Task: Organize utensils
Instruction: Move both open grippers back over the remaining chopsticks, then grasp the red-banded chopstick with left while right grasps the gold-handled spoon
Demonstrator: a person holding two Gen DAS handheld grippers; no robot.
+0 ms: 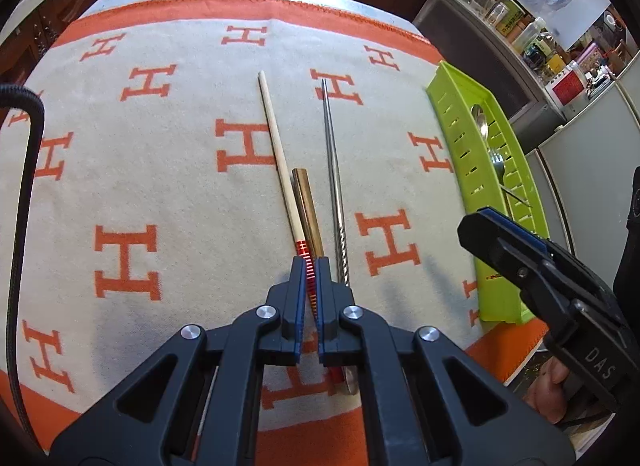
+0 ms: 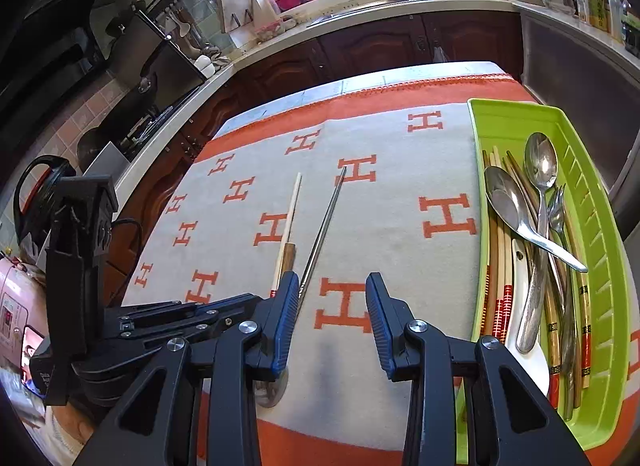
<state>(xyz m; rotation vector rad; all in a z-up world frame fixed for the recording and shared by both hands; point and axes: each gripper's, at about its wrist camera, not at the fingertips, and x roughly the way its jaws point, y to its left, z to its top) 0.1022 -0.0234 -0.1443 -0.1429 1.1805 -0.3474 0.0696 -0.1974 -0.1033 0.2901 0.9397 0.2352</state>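
My left gripper (image 1: pixel 311 266) is shut on the red-banded end of a pale wooden chopstick (image 1: pixel 277 149), which points away across the orange-and-grey H-pattern cloth (image 1: pixel 160 169). A brown wooden handle (image 1: pixel 307 209) lies right beside it, and a steel chopstick (image 1: pixel 334 181) lies just to its right. My right gripper (image 2: pixel 332 294) is open and empty above the cloth, right of the steel chopstick (image 2: pixel 320 242) and the pale chopstick (image 2: pixel 291 213). The green tray (image 2: pixel 600 234) on the right holds spoons (image 2: pixel 540 169), a fork and several chopsticks.
The right gripper's body (image 1: pixel 540 274) hangs in front of the green tray (image 1: pixel 452 105) in the left wrist view. A black cable (image 1: pixel 24 185) runs along the left edge. Dark cabinets (image 2: pixel 400 45) and a cluttered counter (image 1: pixel 520 25) lie beyond the table.
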